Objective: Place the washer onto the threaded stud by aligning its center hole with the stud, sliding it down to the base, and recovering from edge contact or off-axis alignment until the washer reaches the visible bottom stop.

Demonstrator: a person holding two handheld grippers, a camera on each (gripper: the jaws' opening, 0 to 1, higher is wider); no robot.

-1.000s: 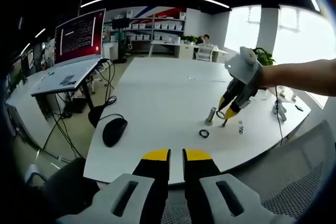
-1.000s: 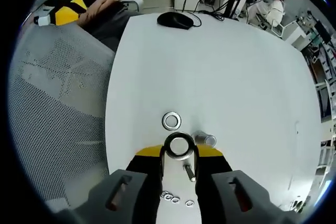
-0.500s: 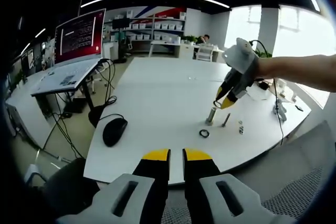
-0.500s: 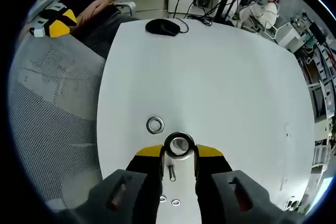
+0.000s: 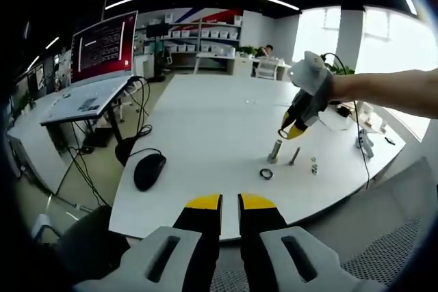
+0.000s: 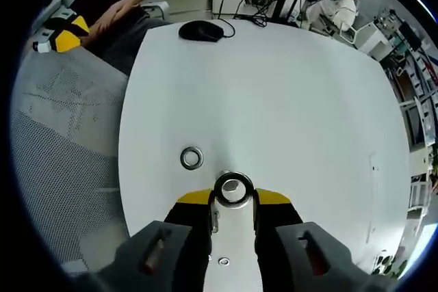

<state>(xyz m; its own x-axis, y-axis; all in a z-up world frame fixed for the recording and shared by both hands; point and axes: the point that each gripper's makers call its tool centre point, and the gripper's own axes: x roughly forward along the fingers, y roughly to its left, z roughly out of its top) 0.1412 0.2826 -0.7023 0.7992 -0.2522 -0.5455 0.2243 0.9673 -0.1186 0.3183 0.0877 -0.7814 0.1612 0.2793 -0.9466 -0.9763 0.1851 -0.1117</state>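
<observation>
A metal washer (image 6: 233,189) sits pinched between the yellow tips of my right gripper (image 6: 233,197), which is shut on it. In the left gripper view that right gripper (image 5: 293,128) hangs tilted in the air just above the upright threaded stud (image 5: 275,150) on the white table (image 5: 205,128). In the right gripper view the held washer covers the stud. A second washer (image 6: 191,158) lies flat on the table, also visible from the left gripper view as the washer (image 5: 265,174) in front of the stud. My left gripper (image 5: 230,202) is shut, empty, held off the table's near edge.
A loose bolt (image 5: 294,156) and small nuts (image 5: 314,165) lie right of the stud. A black mouse (image 5: 149,169) with its cable sits at the table's left edge. A mesh chair (image 6: 61,135) stands by the table. A laptop desk (image 5: 89,97) is at far left.
My right gripper has risen from near the table and shifted over the stud, carrying the washer. The left gripper has stayed put.
</observation>
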